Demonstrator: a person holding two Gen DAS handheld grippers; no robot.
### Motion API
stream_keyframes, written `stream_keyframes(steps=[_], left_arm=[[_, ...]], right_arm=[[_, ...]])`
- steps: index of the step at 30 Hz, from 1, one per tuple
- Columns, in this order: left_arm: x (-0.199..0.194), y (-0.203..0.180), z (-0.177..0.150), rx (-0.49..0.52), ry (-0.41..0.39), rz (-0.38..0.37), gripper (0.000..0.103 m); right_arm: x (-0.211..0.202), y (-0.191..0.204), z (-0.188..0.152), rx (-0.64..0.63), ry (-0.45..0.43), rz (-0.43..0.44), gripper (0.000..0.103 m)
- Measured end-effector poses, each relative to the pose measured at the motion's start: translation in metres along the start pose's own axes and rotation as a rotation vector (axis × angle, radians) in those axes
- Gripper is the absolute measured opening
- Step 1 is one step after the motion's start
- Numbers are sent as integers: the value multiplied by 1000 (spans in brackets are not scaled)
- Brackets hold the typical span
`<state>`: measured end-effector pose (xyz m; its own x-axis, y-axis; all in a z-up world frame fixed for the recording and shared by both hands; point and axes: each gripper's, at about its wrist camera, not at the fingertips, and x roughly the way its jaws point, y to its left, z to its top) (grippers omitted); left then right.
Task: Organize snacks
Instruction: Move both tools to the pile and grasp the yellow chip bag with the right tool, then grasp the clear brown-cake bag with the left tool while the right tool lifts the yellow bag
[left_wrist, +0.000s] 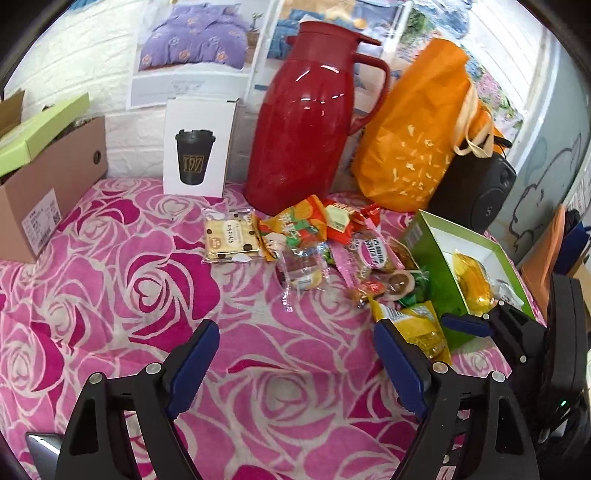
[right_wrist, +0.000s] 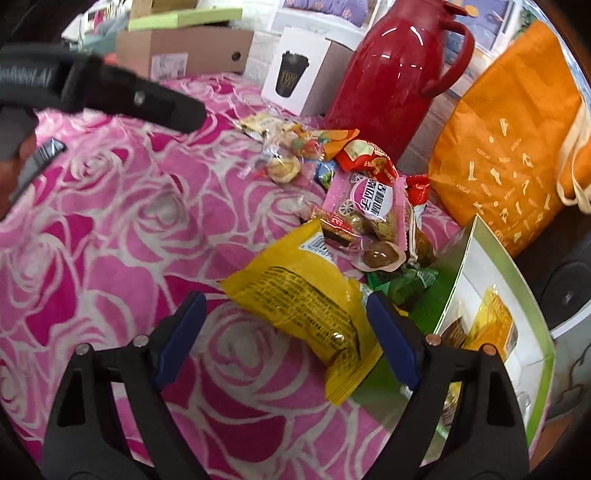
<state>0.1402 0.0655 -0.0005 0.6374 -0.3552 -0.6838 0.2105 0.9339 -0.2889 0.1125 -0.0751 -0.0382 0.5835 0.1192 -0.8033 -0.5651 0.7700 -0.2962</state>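
Both tongs gape wide and hold nothing. Left tongs (left_wrist: 295, 354) hang over bare rose cloth (left_wrist: 110, 295), the snack pile (left_wrist: 332, 243) farther off and to their right. Right tongs (right_wrist: 286, 325) straddle a yellow packet (right_wrist: 306, 299), which lies between the pads just left of the green box (right_wrist: 532, 295); whether the pads touch it is unclear. Another yellow packet sits inside the box, partly hidden by its wall. A red jug (left_wrist: 314, 122) stands far behind the pile.
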Motion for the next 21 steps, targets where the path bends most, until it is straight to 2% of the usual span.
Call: stream_keyframes(steps=[2, 4, 6, 7, 8, 9, 10, 12, 13, 15, 17, 19, 21], left_arm=[[8, 3, 4, -3, 10, -7, 82], [17, 3, 9, 3, 24, -15, 80], [27, 2, 14, 12, 35, -18, 80], [31, 2, 16, 15, 39, -18, 79], [36, 1, 18, 17, 44, -18, 79], [43, 1, 22, 16, 51, -18, 78], [48, 1, 24, 14, 56, -20, 76], [59, 0, 29, 11, 68, -26, 71], [66, 0, 32, 9, 75, -28, 71], [80, -3, 37, 9, 90, -26, 71], [89, -4, 39, 11, 101, -22, 70], [100, -5, 40, 10, 117, -17, 70], [108, -5, 41, 6, 134, -17, 61]], right_arm=[[10, -1, 3, -18, 24, -13, 79], [18, -3, 6, -21, 31, -26, 78], [21, -7, 9, 2, 30, -6, 71], [18, -10, 11, 32, 14, 13, 61], [13, -15, 12, 67, -9, 31, 44], [9, -21, 14, 106, -20, 65, 37], [6, -26, 14, 145, -27, 111, 35], [1, -36, 14, 210, -37, 180, 35], [0, -37, 13, 215, -38, 187, 37], [-4, -41, 10, 229, -47, 215, 45], [-8, -40, 10, 233, -65, 228, 62], [-6, -37, 10, 217, -51, 213, 64], [-3, -32, 10, 207, -35, 216, 64]])
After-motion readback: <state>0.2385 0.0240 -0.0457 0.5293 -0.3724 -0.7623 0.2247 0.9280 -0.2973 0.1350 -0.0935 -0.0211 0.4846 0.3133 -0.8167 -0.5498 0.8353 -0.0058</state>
